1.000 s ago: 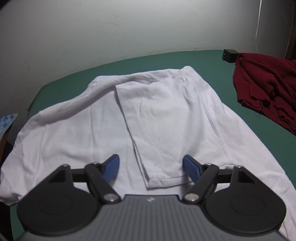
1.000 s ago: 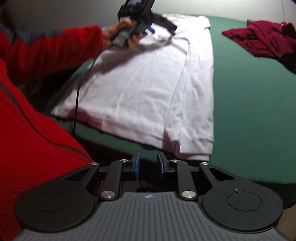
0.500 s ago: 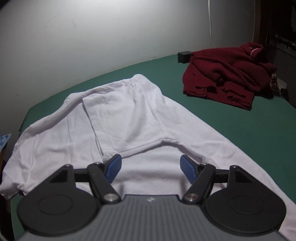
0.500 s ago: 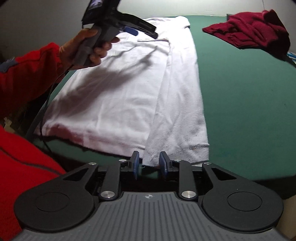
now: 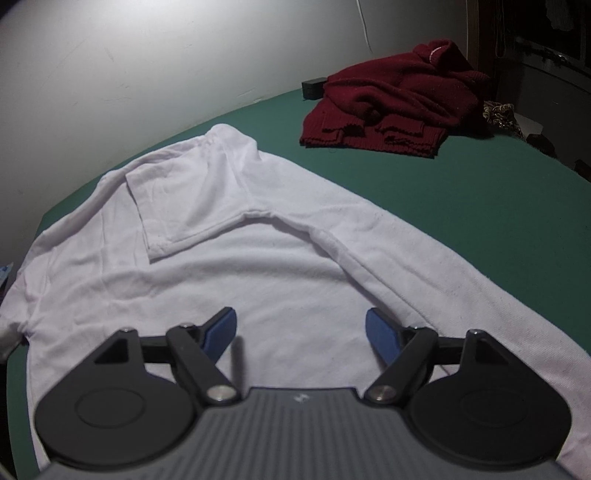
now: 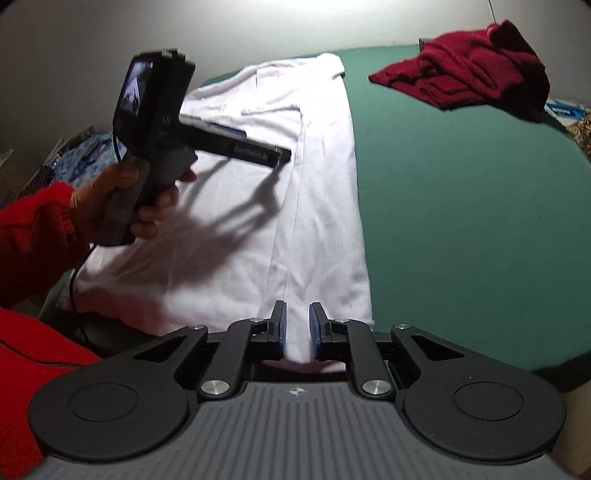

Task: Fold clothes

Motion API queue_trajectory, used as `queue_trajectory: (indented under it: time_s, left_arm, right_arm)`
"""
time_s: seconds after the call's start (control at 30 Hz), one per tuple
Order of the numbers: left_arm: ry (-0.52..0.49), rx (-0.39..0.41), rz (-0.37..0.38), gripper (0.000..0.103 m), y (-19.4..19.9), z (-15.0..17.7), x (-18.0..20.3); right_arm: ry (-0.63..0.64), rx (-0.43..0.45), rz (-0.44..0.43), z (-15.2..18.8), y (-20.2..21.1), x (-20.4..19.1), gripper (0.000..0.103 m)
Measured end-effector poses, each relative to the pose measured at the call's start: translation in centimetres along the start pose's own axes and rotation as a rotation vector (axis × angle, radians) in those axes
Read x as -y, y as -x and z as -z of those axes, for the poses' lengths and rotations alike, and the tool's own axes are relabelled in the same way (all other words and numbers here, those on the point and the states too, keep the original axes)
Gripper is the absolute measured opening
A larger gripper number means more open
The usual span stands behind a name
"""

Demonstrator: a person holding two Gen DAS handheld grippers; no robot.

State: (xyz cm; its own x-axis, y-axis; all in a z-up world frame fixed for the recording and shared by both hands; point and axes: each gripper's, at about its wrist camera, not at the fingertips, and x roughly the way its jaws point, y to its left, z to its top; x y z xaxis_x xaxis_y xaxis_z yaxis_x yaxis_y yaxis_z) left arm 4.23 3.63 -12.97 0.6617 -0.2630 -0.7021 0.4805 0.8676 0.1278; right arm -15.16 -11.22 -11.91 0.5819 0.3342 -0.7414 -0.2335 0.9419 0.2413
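Right wrist view: the right gripper (image 6: 297, 326) is closing around the near hem of the white cotton T-shirt (image 6: 295, 206) lying on the green table (image 6: 461, 221). The left gripper (image 5: 300, 332) is opening, empty, over the shirt. A crumpled maroon knitted sweater (image 6: 469, 70) is sitting upper right. The lettering on the left gripper is blurred.

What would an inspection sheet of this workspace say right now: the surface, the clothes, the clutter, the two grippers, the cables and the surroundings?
Surface: green table top, bare to the right of the shirt.
Job's things: white T-shirt spread flat, one side and its sleeve folded inward; dark red sweater crumpled at the far end.
Clutter: small black box beside the sweater.
Grippers: left gripper above the shirt, jaws opening, nothing between them; right gripper at the shirt's near hem, jaws closing, cloth in the gap.
Cables: black cable hanging below the left hand; thin cord on the wall.
Surroundings: pale wall; patterned items beyond the table's left edge.
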Motion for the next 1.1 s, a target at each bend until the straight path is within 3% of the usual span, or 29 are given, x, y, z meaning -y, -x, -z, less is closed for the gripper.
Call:
queue_trajectory:
  time_s: [0.1,0.17,0.3,0.4,0.53,0.7,0.83,0.93,0.97,1.03,1.1]
  left_arm:
    - [0.056,-0.009,-0.057,0.077,1.0,0.7,-1.0]
    - [0.103,-0.016,-0.101,0.077,1.9,1.4,-1.9]
    - [0.214,-0.039,-0.21,0.079,4.6,4.4,-3.4]
    - [0.291,-0.068,-0.284,0.082,6.8,7.4,-3.9]
    - [0.425,-0.094,-0.351,0.084,10.8,11.5,-4.0]
    - [0.499,-0.141,-0.459,0.089,16.0,16.1,-2.9]
    - [0.477,-0.2,-0.525,0.09,19.3,18.3,-1.7]
    - [0.474,-0.184,-0.494,0.085,20.4,18.0,-2.1]
    - [0.477,-0.171,-0.477,0.085,20.6,17.8,-2.4]
    - [0.487,-0.139,-0.429,0.085,20.6,17.4,-3.2]
    - [0.494,-0.149,-0.34,0.081,19.2,17.1,-4.5]
  right_arm:
    - [0.014,-0.131,-0.018,-0.9,-2.1,1.8,0.017]
    - [0.084,-0.17,-0.043,-1.7,-1.9,2.3,0.017]
    - [0.107,-0.088,-0.068,-4.2,0.0,4.0,0.019]
    - [0.078,-0.051,-0.081,-7.2,-1.0,4.9,0.023]
    - [0.078,-0.058,-0.142,-9.6,-4.1,4.5,0.023]
    - [0.116,-0.116,-0.207,-9.7,-7.4,3.0,0.026]
    - [0.14,-0.157,-0.227,-9.1,-8.8,2.0,0.042]
    - [0.175,-0.162,-0.218,-9.0,-8.8,1.0,0.04]
    - [0.192,-0.147,-0.224,-9.1,-8.6,0.7,0.037]
    - [0.204,-0.113,-0.235,-9.9,-8.2,-0.2,0.018]
    - [0.179,-0.084,-0.237,-11.3,-7.7,-1.2,0.018]
